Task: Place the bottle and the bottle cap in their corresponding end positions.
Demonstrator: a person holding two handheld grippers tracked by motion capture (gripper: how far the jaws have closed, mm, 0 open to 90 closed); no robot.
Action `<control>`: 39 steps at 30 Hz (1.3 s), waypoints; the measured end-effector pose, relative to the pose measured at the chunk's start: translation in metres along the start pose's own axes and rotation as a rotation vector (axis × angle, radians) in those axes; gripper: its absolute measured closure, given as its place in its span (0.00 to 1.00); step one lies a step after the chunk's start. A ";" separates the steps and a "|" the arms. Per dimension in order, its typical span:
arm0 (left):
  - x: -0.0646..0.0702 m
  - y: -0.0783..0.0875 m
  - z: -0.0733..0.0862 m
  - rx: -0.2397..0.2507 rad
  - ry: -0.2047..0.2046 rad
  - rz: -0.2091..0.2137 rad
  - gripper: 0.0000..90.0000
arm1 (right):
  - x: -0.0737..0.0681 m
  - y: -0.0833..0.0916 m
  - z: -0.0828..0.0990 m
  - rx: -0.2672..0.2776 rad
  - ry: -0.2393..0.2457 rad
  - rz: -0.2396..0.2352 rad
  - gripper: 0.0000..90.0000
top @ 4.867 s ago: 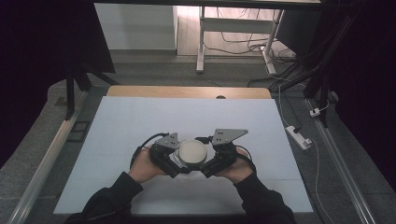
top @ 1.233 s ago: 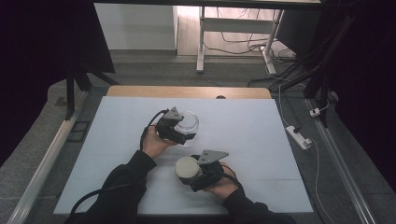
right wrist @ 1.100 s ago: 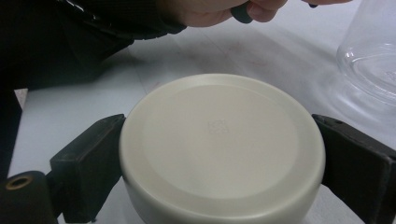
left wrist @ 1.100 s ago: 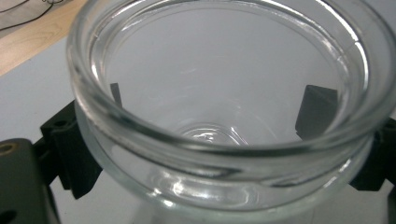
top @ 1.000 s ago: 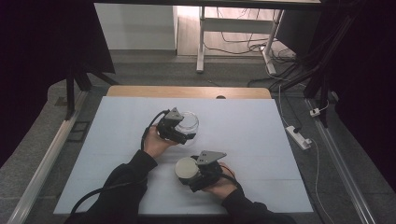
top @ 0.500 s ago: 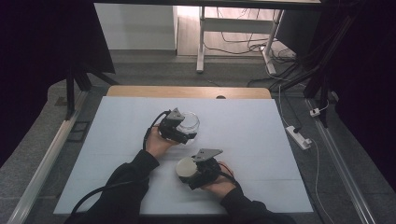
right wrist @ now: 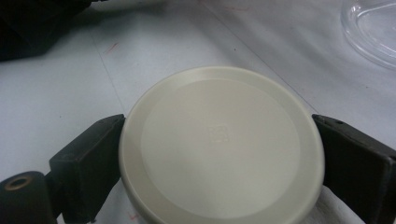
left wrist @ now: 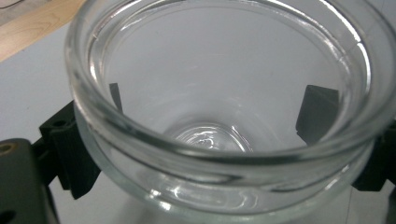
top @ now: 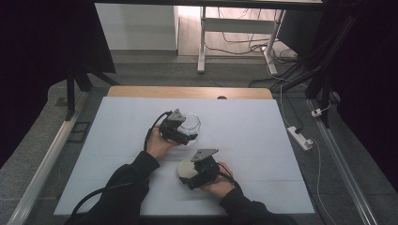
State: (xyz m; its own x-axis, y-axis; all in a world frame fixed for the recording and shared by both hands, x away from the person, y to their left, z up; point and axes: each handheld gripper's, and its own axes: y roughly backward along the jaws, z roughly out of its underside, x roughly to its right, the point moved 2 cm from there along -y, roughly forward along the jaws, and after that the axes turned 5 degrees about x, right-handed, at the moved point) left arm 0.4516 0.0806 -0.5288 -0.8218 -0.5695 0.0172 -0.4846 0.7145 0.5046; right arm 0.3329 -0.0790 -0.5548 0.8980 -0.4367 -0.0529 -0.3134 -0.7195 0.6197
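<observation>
My left tool [top: 184,132] is clamped on the glass jar [top: 189,123], jaws pressing its sides just below the rim; in the left gripper view the jar [left wrist: 224,116] sits right between them, mouth open toward me. My right tool [top: 195,174] grips the cream lid [top: 186,169] by its edge, one jaw on either side, lid [right wrist: 222,144] face up just above the white surface [top: 263,136]. The jar sits beyond the lid, apart from it.
</observation>
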 end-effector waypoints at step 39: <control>0.007 0.034 -0.004 -0.008 0.014 0.005 0.00 | 0.001 0.020 -0.009 0.123 -0.004 -0.043 0.00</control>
State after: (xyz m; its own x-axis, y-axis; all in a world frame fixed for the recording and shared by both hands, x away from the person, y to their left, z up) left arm 0.4309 0.0995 -0.5079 -0.8199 -0.5717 0.0312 -0.4782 0.7138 0.5117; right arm 0.3306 -0.0891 -0.5349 0.9102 -0.4062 -0.0806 -0.3106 -0.7983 0.5159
